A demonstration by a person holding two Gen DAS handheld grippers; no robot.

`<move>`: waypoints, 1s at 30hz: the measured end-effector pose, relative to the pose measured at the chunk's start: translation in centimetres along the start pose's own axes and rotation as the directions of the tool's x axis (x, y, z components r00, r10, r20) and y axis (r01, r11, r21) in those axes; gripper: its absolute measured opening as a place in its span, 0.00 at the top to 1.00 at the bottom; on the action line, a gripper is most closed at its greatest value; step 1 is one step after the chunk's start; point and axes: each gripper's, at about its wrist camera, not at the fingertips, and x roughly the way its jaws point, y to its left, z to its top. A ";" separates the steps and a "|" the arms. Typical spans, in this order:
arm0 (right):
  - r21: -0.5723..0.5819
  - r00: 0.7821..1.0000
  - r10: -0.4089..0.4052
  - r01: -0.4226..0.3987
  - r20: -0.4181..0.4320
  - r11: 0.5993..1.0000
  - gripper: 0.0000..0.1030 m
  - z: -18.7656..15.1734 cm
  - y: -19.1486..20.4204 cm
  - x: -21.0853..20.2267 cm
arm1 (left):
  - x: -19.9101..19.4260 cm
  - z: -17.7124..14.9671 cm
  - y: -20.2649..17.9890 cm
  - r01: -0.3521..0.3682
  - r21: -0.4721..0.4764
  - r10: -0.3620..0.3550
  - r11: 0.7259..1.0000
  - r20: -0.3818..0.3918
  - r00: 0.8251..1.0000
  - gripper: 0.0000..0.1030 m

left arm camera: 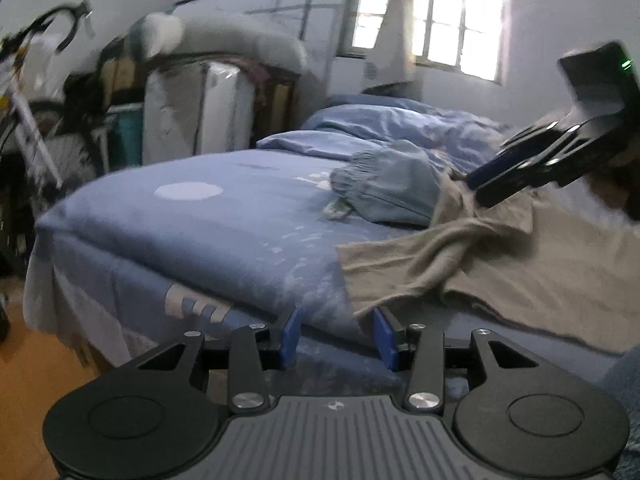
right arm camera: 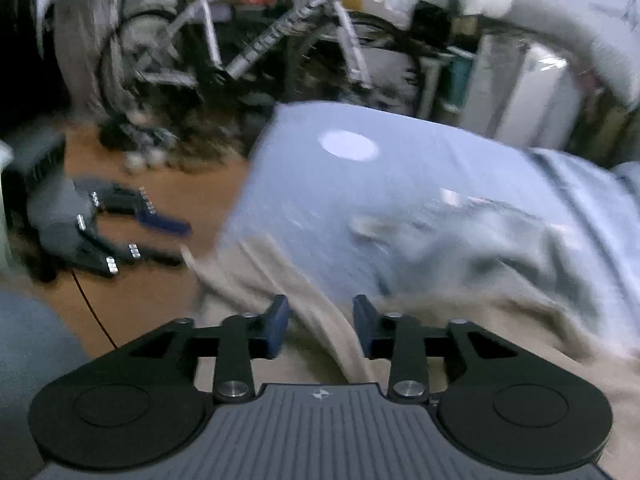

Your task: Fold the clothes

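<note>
My left gripper (left arm camera: 336, 336) and right gripper (right arm camera: 321, 326) both gape, empty. The beige garment (left arm camera: 500, 264) sprawls just ahead: soft, limp, light; I'd pinch its hem corners.

Both wrist views close over shared bed (left arm camera: 208, 232)
</note>
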 end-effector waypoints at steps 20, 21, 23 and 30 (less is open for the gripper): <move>-0.136 0.975 0.176 -0.194 -0.133 0.972 0.96 -0.7 4.6 2.7 | -1.3 0.3 3.6 0.027 -0.199 -0.020 0.980 0.041 0.999 0.59; -0.139 0.973 0.172 -0.194 -0.157 0.971 0.96 -1.2 5.0 2.3 | -1.4 0.5 3.3 0.052 -0.192 -0.044 0.980 0.042 0.998 0.59; -0.146 0.965 0.164 -0.196 -0.205 0.970 0.96 -2.4 5.9 1.6 | -1.5 0.6 2.7 0.090 -0.175 -0.085 0.980 0.039 0.996 0.57; -0.103 0.946 0.144 -0.180 -0.291 0.978 0.80 -5.2 6.9 -1.1 | -1.5 0.6 1.6 0.158 -0.175 -0.154 0.972 0.037 0.987 0.54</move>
